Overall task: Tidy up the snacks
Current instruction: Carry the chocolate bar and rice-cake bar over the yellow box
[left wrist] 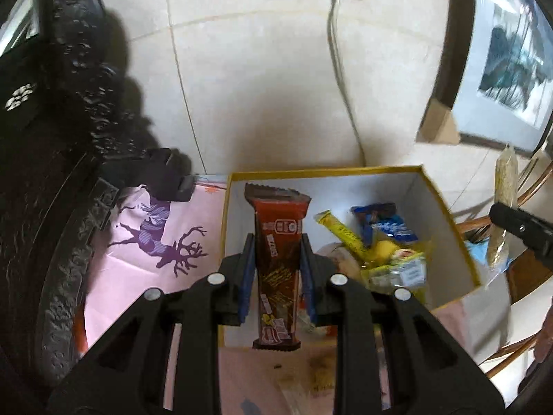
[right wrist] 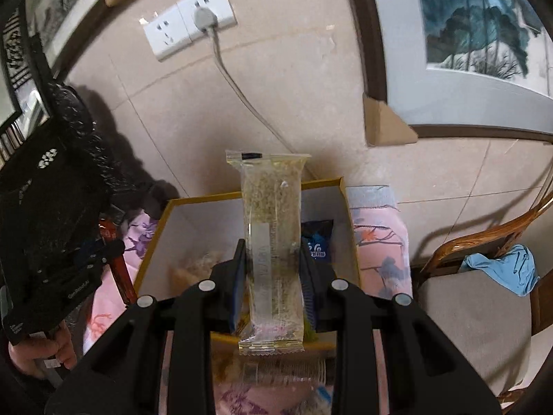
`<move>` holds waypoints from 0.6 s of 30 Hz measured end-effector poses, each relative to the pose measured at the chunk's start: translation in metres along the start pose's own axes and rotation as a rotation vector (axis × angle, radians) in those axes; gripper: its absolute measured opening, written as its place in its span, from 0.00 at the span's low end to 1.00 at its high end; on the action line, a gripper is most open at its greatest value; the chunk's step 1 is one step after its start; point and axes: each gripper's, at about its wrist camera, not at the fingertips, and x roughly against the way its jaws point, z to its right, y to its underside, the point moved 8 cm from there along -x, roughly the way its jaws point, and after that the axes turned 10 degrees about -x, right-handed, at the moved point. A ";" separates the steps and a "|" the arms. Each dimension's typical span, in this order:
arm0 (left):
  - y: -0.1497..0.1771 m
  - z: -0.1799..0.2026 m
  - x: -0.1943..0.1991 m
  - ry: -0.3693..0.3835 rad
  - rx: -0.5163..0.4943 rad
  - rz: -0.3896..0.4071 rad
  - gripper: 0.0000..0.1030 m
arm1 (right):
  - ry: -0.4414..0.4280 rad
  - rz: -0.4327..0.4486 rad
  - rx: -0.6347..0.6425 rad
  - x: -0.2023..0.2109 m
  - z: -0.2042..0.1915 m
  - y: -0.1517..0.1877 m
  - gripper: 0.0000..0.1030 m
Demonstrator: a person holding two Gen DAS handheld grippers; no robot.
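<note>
Black left gripper (left wrist: pixel 276 252) clamps chocolate bar (left wrist: pixel 278 259), hiding box (left wrist: pixel 446 214) contents (right gripper (right wrist: pixel 273 263) clamps clear packet (right wrist: pixel 273 252)).

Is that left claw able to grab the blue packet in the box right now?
Probably not yet: the left claw is already shut on a brown snack bar, so its jaws are full. The blue packet lies uncovered in the open box.

brown snack bar (left wrist: pixel 276 266), yellow-rimmed box (left wrist: pixel 446 214)
</note>
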 end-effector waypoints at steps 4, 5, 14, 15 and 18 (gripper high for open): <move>-0.004 -0.002 -0.026 -0.002 -0.013 -0.016 0.23 | 0.007 -0.028 0.002 -0.032 0.004 -0.004 0.28; -0.005 -0.003 -0.031 -0.010 -0.014 -0.023 0.23 | 0.009 -0.032 -0.002 -0.036 0.006 -0.004 0.28; -0.016 0.003 -0.020 -0.033 -0.053 -0.019 0.23 | 0.007 -0.045 0.005 -0.031 0.006 0.000 0.28; -0.018 0.004 -0.018 -0.028 -0.053 -0.014 0.23 | 0.009 -0.041 0.010 -0.030 0.004 -0.001 0.28; -0.028 0.006 -0.007 -0.032 -0.045 0.022 0.98 | -0.019 -0.062 -0.001 -0.028 0.001 -0.007 0.62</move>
